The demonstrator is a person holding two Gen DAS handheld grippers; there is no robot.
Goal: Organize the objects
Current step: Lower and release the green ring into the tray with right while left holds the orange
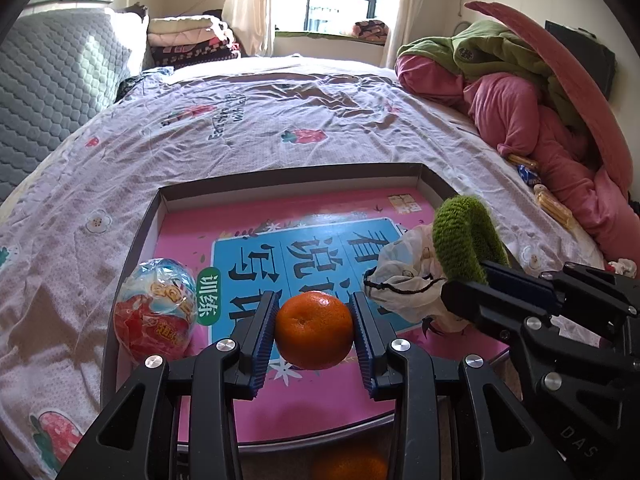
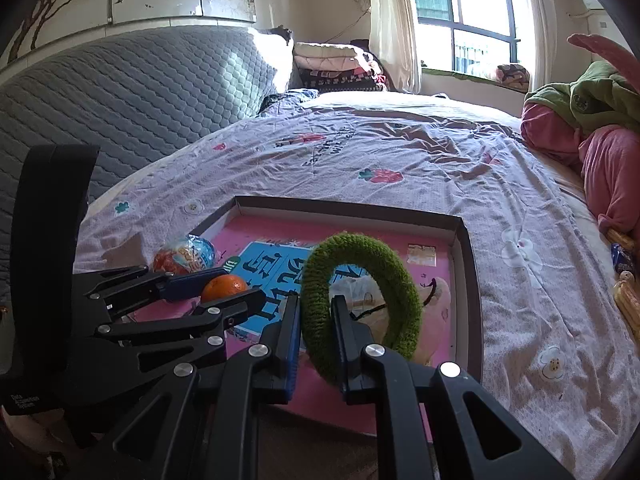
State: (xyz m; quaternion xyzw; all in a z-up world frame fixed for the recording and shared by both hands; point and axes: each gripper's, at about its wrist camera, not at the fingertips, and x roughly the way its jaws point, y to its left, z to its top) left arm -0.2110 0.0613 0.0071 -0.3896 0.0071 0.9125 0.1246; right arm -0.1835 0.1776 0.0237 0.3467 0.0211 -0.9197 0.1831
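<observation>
My left gripper (image 1: 314, 312) is shut on an orange tangerine (image 1: 314, 330) and holds it over the shallow box lid (image 1: 280, 174) with a pink book (image 1: 312, 396) inside. It also shows in the right wrist view (image 2: 224, 286). My right gripper (image 2: 314, 320) is shut on a green knitted ring (image 2: 360, 300), held over the lid's right half; the ring shows in the left wrist view (image 1: 466, 236). A red and blue foil egg (image 1: 158, 314) lies in the lid's left corner. A white drawstring pouch (image 1: 404, 276) lies in the lid under the ring.
The lid sits on a bed with a pale flowered sheet (image 1: 260, 132). A pile of pink and green bedding (image 1: 532, 112) lies at the right, with snack packets (image 1: 552, 200) beside it. A grey quilted headboard (image 2: 120, 100) stands at the left.
</observation>
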